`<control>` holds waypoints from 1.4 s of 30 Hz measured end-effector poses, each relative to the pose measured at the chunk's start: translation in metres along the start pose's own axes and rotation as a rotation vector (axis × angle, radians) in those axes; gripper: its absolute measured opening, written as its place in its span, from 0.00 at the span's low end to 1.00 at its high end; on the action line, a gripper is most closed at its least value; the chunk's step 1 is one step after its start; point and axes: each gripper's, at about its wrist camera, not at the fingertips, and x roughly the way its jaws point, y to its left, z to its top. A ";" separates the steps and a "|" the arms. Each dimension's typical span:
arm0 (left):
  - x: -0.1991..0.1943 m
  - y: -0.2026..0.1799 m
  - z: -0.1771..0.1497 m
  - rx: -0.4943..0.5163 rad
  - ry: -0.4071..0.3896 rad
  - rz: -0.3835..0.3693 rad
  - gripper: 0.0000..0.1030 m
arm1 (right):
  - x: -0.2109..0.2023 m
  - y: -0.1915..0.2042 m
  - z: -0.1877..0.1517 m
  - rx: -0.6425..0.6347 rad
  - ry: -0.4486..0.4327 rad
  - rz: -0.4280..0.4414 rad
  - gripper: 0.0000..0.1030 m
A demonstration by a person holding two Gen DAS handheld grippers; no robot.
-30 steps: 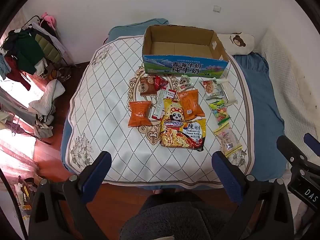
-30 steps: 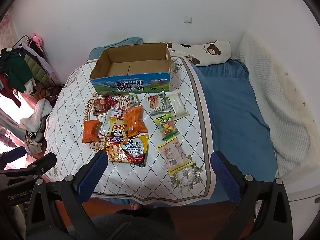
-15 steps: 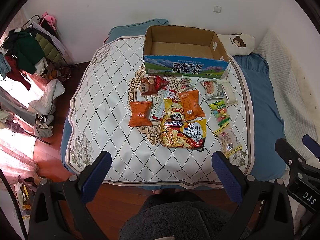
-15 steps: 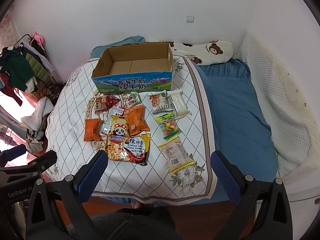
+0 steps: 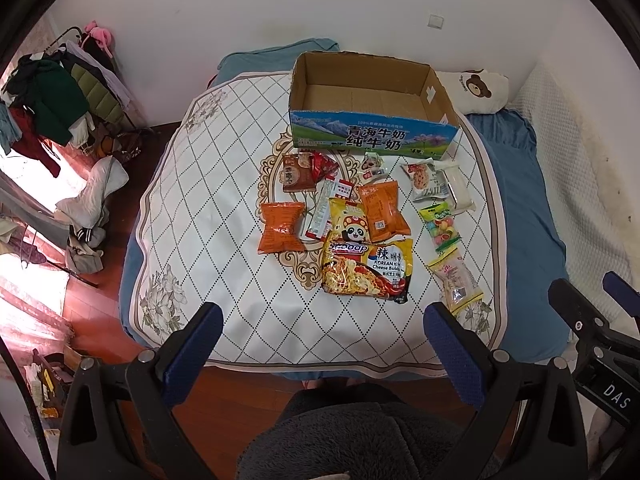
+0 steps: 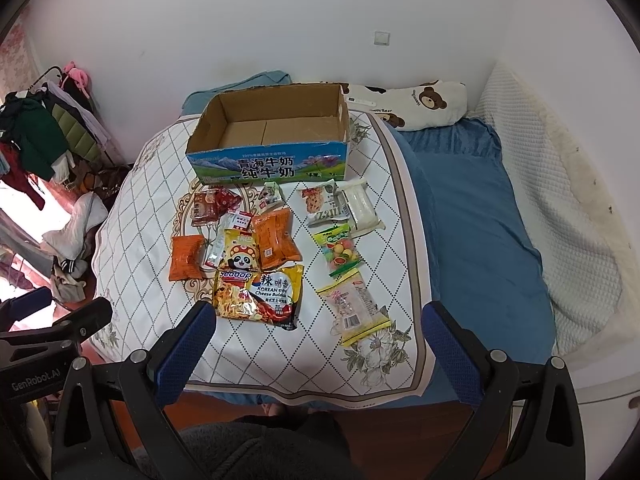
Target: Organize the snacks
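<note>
Above the quilted bed cover (image 5: 224, 184), both grippers, left (image 5: 324, 344) and right (image 6: 316, 340), gape empty; glossy crinkly snack packets (image 5: 366, 270) may slip before reaching the open cardboard box (image 6: 268, 168).

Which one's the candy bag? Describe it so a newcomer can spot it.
Start at the open cardboard box at the far end of the quilt. The snacks lie in front of it; follow the right-hand column down to the candy bag, second from the near end. It alone is clear with a green header, showing round pastel sweets.
</note>
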 end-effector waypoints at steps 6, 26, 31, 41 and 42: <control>0.001 0.001 -0.003 0.002 0.005 -0.006 1.00 | 0.000 0.001 0.000 0.000 0.000 -0.001 1.00; 0.001 0.005 0.000 -0.002 0.003 -0.017 1.00 | -0.003 0.002 0.008 -0.006 -0.007 -0.010 1.00; 0.001 0.005 0.001 -0.002 0.001 -0.018 1.00 | -0.002 0.003 0.009 -0.006 -0.007 -0.010 1.00; 0.003 0.006 0.003 -0.004 0.001 -0.020 1.00 | -0.001 0.002 0.010 -0.004 -0.006 -0.009 1.00; 0.003 0.006 0.003 -0.005 0.001 -0.020 1.00 | -0.001 0.002 0.010 -0.004 -0.005 -0.009 1.00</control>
